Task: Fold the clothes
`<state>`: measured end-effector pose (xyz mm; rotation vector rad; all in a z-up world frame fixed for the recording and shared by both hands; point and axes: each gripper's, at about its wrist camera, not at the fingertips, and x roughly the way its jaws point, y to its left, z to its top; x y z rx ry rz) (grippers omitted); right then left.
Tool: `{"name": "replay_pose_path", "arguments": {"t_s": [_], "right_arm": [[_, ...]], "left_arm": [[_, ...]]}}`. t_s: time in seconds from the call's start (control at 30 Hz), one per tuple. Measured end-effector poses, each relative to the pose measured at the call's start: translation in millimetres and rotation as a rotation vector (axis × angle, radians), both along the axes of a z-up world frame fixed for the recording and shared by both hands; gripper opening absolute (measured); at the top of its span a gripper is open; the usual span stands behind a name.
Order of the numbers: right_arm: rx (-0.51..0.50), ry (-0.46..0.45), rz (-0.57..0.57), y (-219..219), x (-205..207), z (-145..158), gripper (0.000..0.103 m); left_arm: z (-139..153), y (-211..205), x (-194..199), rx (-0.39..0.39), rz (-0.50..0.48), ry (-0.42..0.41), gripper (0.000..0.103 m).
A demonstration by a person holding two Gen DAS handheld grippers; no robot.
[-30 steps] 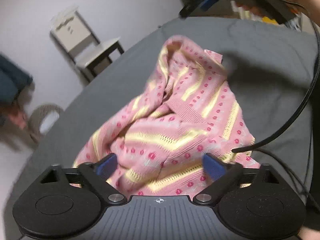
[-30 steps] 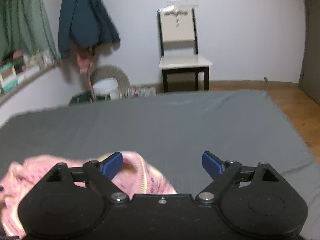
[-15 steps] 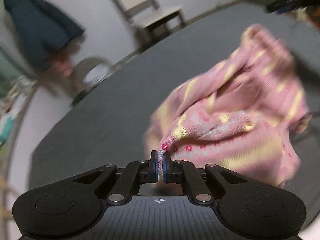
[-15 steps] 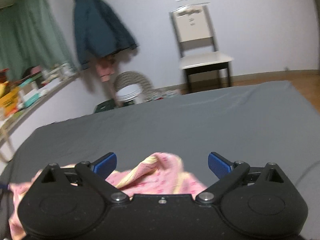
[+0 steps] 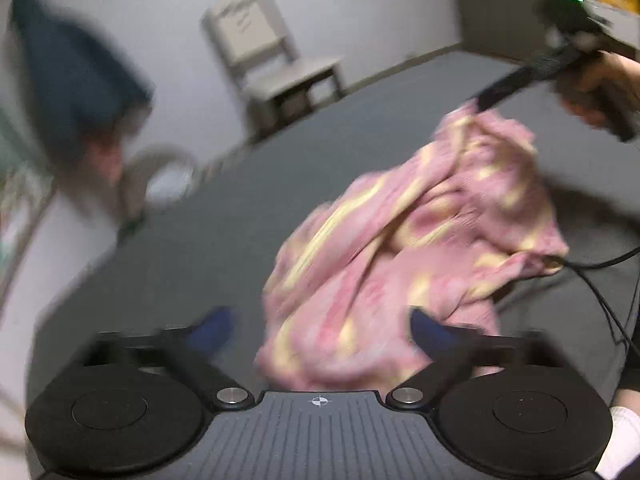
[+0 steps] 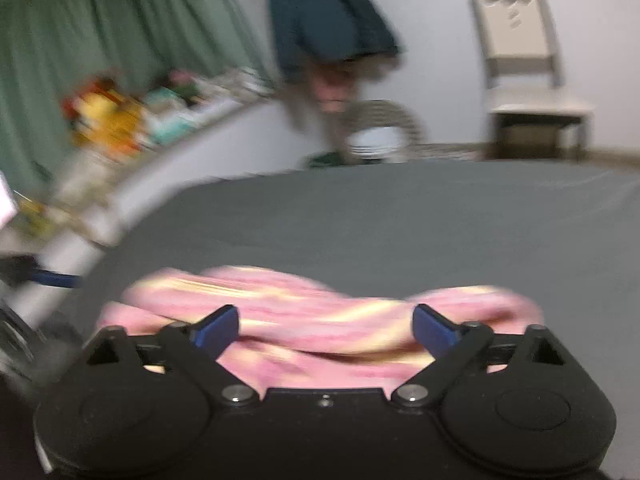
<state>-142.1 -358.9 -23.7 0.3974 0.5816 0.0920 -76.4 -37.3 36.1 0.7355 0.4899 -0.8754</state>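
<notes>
Nearest the left-wrist camera, the left gripper (image 5: pixel 320 328) has its jaws opening wide, with the near edge of the pink and yellow sweater (image 5: pixel 412 248) lying between the blue pads but not pinched, so it holds nothing; in the right-wrist view, the right gripper (image 6: pixel 326 326) has its jaws closing, with a rumpled fold of the sweater (image 6: pixel 320 316) between the pads, which do not yet press on it; the sweater itself sits in a loose heap on the grey bed (image 6: pixel 400 220), bunched rather than spread flat; farther off in the left view, the person's right hand (image 5: pixel 592 92) carries its gripper over the far top of the heap, though blur hides whether the tip touches the cloth; beyond the bed stand a chair (image 6: pixel 524 76), a round basket (image 6: pixel 380 128) on the floor, a dark jacket (image 6: pixel 328 12) on the wall and green curtains (image 6: pixel 100 48); the step in hand looks like the early sorting-out, finding edges before any fold; the next move likely calls for each gripper to catch a hem or shoulder and draw the sweater out flat.
</notes>
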Motion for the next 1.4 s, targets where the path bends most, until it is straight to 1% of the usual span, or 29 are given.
{"name": "replay_pose_path", "arguments": {"t_s": [0.03,0.07,0.1,0.17,0.23,0.27,0.3,0.33,0.43,0.5,0.53,0.57,0.63,0.67,0.73,0.8,0.87,0.9,0.93,1.0,1.03,1.1,1.13,1.2,1.23,1.27,1.3,1.33,1.4], "right_arm": [[0.065,-0.015,0.041,4.0,3.9,-4.3,0.074],[0.117,-0.015,0.091,12.3,9.9,-10.3,0.067],[0.168,-0.015,0.141,20.7,15.9,-16.4,0.064],[0.195,0.011,0.218,44.8,29.0,-29.6,0.055],[0.187,0.031,0.255,66.0,41.6,-39.3,0.055],[0.177,0.037,0.267,76.8,48.9,-44.1,0.055],[0.167,0.036,0.255,83.6,53.5,-47.8,0.055],[0.162,0.036,0.244,88.6,59.2,-51.2,0.055],[0.173,0.032,0.228,100.2,73.1,-61.2,0.053],[0.2,0.046,0.244,105.9,76.7,-67.4,0.047],[0.219,0.059,0.254,106.3,77.8,-70.5,0.04],[0.237,0.071,0.263,106.7,78.9,-73.6,0.028],[0.312,0.073,0.285,100.0,77.0,-77.6,0.015],[0.355,0.074,0.296,96.3,76.0,-79.1,0.01],[0.416,0.07,0.328,91.0,75.3,-76.9,0.007],[0.435,0.078,0.355,88.2,74.0,-72.9,0.007],[0.42,0.093,0.386,89.2,67.8,-68.8,0.007],[0.42,0.101,0.399,89.8,64.9,-67.2,0.006],[0.413,0.103,0.408,90.8,61.8,-65.1,0.007],[0.356,0.108,0.442,100.0,55.2,-56.7,0.006],[0.325,0.128,0.45,102.7,52.4,-55.5,0.007],[0.264,0.168,0.466,108.0,46.8,-53.2,0.007],[0.251,0.177,0.466,109.8,46.0,-54.1,0.008],[0.262,0.191,0.449,107.8,47.6,-57.9,0.01],[0.28,0.187,0.425,105.3,49.4,-58.7,0.02],[0.318,0.178,0.389,99.5,51.2,-60.0,0.033],[0.356,0.164,0.359,93.4,48.4,-60.7,0.039],[0.398,0.149,0.324,88.7,48.6,-61.8,0.044],[0.497,0.135,0.271,78.6,56.3,-67.5,0.044]], "left_arm": [[-2.1,-11.6,-4.7,0.018,-0.041,-0.003,0.101],[-4.9,-25.9,-6.1,0.052,-0.065,0.016,0.101],[-10.6,-36.7,-8.1,0.089,-0.078,0.021,0.101],[-22.6,-52.3,-13.8,0.166,-0.106,-0.003,0.097],[-35.8,-59.0,-15.0,0.238,-0.099,-0.01,0.082],[-40.8,-60.3,-13.9,0.263,-0.086,0.001,0.066],[-42.9,-60.8,-10.5,0.267,-0.063,0.029,0.059],[-42.7,-60.0,-7.1,0.251,-0.042,0.062,0.054],[-36.2,-55.0,-0.3,0.177,0.008,0.133,0.054],[-34.0,-52.5,4.0,0.152,0.04,0.171,0.054],[-35.3,-51.5,6.7,0.141,0.054,0.196,0.054],[-36.1,-50.0,9.3,0.132,0.067,0.221,0.054],[-37.2,-44.8,13.3,0.131,0.089,0.259,0.054],[-38.2,-43.0,13.7,0.137,0.092,0.267,0.055],[-40.8,-39.6,13.0,0.152,0.093,0.266,0.055],[-38.8,-35.6,9.3,0.149,0.085,0.258,0.055],[-26.8,-23.4,5.6,0.105,0.054,0.246,0.055],[-22.4,-21.4,2.2,0.084,0.031,0.237,0.062],[-18.3,-20.6,-0.7,0.071,0.012,0.217,0.074],[-14.0,-22.8,-6.3,0.059,-0.033,0.176,0.085],[-13.6,-25.5,-8.3,0.062,-0.053,0.158,0.085],[-20.9,-35.2,-5.6,0.104,-0.051,0.148,0.085],[-26.9,-40.2,-2.4,0.13,-0.036,0.142,0.084],[-38.4,-49.2,4.1,0.168,-0.008,0.145,0.084],[-41.8,-52.1,6.7,0.17,0.002,0.154,0.077],[-43.9,-54.2,8.2,0.166,0.008,0.162,0.074],[-45.0,-55.4,8.3,0.157,0.013,0.165,0.071],[-44.9,-56.4,7.0,0.147,0.011,0.164,0.071],[-42.6,-57.5,4.2,0.139,-0.003,0.154,0.071]]}}
